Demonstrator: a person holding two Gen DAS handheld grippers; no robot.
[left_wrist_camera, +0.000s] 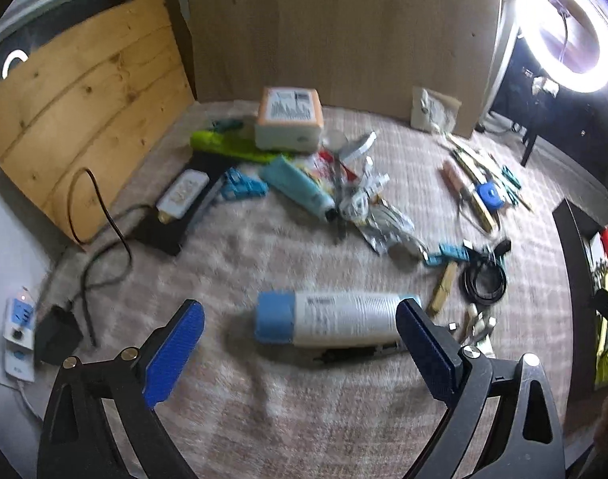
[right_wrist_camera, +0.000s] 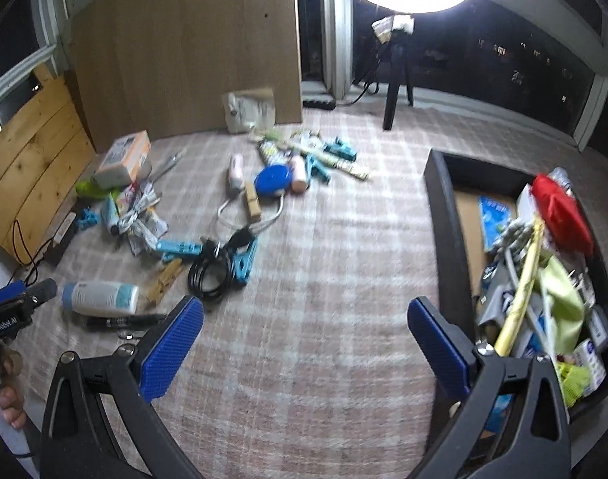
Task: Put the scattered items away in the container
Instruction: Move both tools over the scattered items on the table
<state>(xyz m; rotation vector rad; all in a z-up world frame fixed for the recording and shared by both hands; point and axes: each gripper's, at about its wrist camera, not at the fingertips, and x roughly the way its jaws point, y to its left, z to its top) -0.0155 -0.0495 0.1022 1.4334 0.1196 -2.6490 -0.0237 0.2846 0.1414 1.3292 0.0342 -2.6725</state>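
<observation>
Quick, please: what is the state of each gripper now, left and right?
Left gripper: open, holding nothing; the white bottle lies on the rug between its fingers.
Right gripper: open, empty, over bare rug.

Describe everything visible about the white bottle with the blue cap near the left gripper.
The bottle is white plastic with a light blue cap and dark print too blurred to read. It lies on its side on the checked cloth, cap pointing left in the left wrist view, in front of the open left gripper, whose pads do not touch it. A black pen lies against its near side.
</observation>
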